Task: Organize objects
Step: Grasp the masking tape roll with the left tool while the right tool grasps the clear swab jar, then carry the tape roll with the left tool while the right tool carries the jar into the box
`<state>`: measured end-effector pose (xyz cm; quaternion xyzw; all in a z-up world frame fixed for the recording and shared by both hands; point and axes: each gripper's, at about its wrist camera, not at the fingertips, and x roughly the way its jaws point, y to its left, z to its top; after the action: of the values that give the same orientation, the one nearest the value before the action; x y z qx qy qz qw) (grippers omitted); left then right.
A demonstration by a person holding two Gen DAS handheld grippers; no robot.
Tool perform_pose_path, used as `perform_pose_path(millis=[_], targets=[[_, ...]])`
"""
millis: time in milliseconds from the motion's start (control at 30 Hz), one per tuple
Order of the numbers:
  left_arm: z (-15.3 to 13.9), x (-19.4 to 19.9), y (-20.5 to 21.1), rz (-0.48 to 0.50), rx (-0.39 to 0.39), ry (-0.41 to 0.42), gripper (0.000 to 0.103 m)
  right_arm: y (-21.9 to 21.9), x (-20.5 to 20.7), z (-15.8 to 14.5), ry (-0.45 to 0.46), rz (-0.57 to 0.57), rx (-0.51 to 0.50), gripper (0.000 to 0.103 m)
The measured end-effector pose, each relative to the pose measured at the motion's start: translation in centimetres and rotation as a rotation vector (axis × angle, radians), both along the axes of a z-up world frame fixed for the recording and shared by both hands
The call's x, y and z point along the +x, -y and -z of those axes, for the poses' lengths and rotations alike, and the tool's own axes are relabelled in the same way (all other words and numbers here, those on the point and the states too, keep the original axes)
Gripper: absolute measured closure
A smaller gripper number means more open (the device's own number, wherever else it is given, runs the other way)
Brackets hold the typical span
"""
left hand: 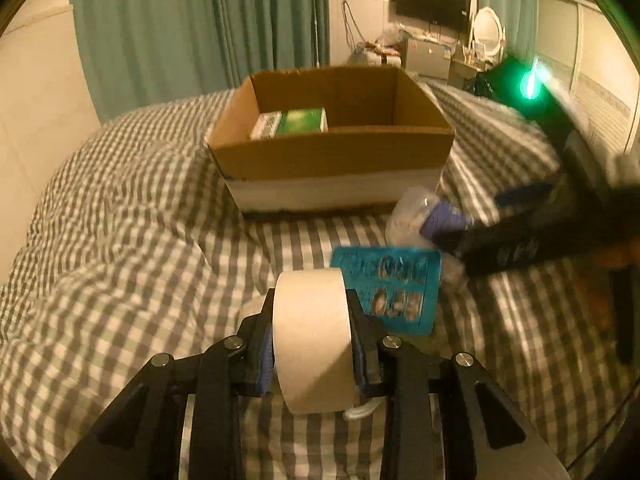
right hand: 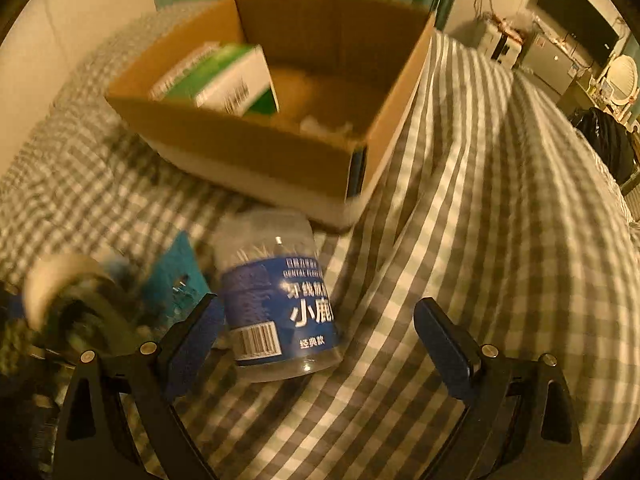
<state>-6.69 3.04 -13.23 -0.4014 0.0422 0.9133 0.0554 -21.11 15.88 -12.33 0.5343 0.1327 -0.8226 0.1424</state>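
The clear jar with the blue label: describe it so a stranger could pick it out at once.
Start at the cardboard box on the checked bedding. Just in front of its near corner lies the jar, between the open jaws of the right gripper. Unlike the flat teal card and the tape roll beside it, it is a clear cylinder with a blue label, white lettering and a barcode.

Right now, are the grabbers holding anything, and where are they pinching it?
The left gripper holds the roll of tape, pinched on its two flat sides. The right gripper is open and holds nothing; the clear jar lies between its fingers.
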Motion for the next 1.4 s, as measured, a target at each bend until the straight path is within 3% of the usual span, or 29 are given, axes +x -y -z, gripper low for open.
perform_pose_path(millis=[167, 233, 400, 867, 1033, 1200, 1400], targets=[[-2.0, -0.3, 0.9, -0.021, 0.002, -0.049, 0.073, 0.1, -0.5, 1.7, 0.069, 0.002, -0.027, 0.014], [-3.0, -0.4, 1.3, -0.029, -0.004, -0.068, 0.073, 0.3, -0.4, 2.0, 0.093, -0.013, -0.044, 0.036], [-4.9, -0.9, 2.2, -0.044, -0.012, -0.106, 0.073, 0.5, 1.0, 0.2, 0.042, -0.041, -0.045, 0.038], [-11.3, -5.5, 1.5, 0.009, -0.005, -0.214, 0.073, 0.2, 3.7, -12.7, -0.299, -0.085, -0.157, 0.041], [-13.7, -8.8, 0.0, 0.045, -0.007, -0.263, 0.073, 0.0, 1.9, -17.7, -0.391, -0.076, -0.172, 0.041], [-14.5, -12.6, -1.3, 0.068, 0.001, -0.262, 0.073, 0.4, -2.4, -21.4, -0.485, -0.045, -0.156, 0.041], [-12.7, -17.3, -3.1, 0.095, -0.014, -0.227, 0.073, -0.1, -8.5, -20.6, -0.464, 0.001, -0.165, 0.041]])
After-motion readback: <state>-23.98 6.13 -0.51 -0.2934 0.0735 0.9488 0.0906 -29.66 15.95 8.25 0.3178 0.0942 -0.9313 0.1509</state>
